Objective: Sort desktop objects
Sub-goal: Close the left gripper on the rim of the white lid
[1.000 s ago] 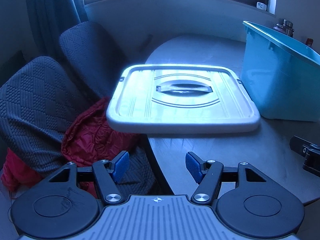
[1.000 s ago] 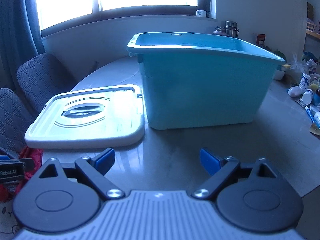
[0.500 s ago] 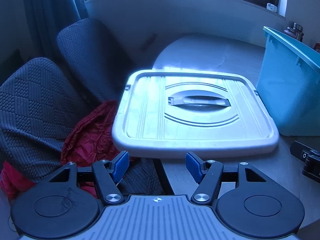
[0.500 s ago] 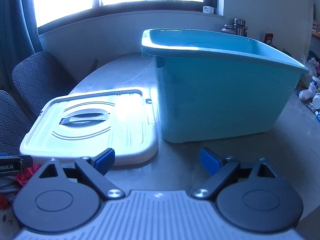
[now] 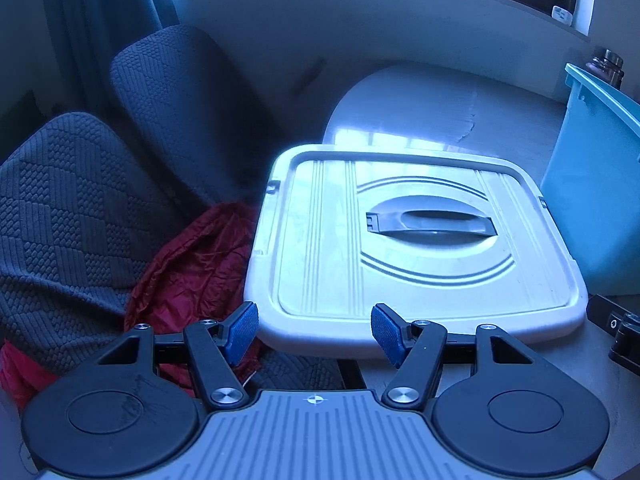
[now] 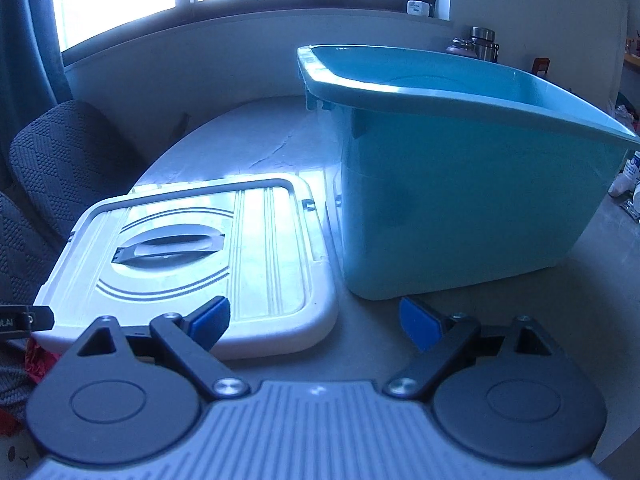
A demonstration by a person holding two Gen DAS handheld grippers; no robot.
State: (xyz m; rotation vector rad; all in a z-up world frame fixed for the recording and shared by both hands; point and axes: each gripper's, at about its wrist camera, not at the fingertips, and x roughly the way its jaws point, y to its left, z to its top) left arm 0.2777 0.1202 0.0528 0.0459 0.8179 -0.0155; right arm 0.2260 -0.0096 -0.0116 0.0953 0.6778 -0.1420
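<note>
A white bin lid [image 5: 412,240] with a grey handle [image 5: 432,222] lies flat on the grey table, its near-left corner hanging over the table edge. The same lid [image 6: 192,256] shows in the right wrist view, left of a teal storage bin [image 6: 460,200] that stands upright with no lid on it. The left gripper [image 5: 314,334] is open, its blue pads level with the lid's near edge and straddling it. Also open, the right gripper [image 6: 316,322] hovers over the table in front of the gap between lid and bin, holding nothing.
Two dark quilted chair backs [image 5: 100,208] and a red cloth [image 5: 192,264] sit left of the table. The bin's wall [image 5: 600,184] rises at the right. Small bottles [image 6: 628,176] lie at the far right, and metal flasks [image 6: 482,42] stand behind the bin.
Both grippers moved forward toward the lid. The lid's near edge now sits between the left gripper's pads; the right gripper drew closer to lid and bin. Neither gripper changed its opening.
</note>
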